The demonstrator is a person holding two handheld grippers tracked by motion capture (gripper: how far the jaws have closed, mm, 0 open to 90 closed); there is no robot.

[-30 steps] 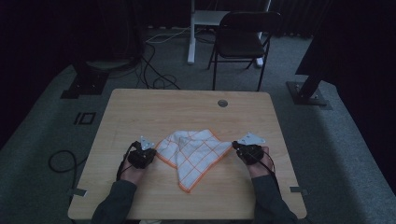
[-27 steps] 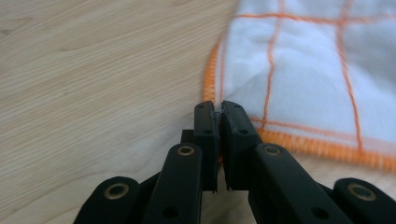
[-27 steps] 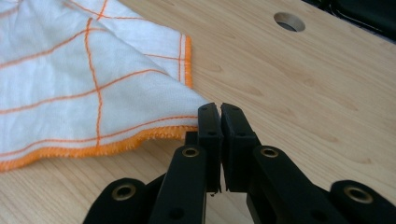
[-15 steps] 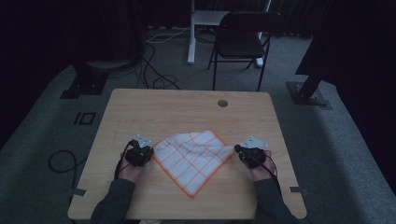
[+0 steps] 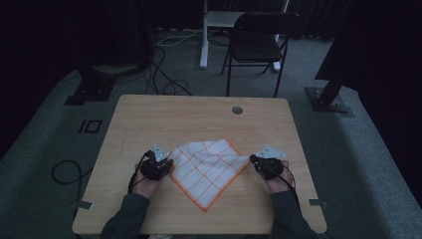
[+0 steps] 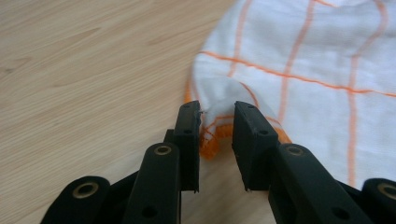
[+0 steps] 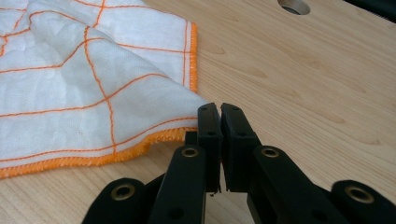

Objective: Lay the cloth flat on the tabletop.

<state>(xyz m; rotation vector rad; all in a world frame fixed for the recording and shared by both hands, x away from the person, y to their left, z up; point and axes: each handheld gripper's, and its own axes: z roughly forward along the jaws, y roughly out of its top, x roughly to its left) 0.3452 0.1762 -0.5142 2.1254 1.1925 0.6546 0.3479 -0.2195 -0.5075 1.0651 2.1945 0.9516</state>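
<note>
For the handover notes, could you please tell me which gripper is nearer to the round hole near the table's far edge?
Right. The right gripper pinches the cloth corner below the hole; the left gripper, jaws just opening, sits at the cloth's opposite corner, farther away.

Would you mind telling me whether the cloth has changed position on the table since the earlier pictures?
Yes. The cloth has been spread wider and flatter, its near corner reaching closer to the table's front edge than before.

worktop [image 5: 149, 119] is bare wood along the far edge and both far corners, easy passing there. just the cloth [image 5: 209, 169] spread mid-front, between the grippers.
</note>
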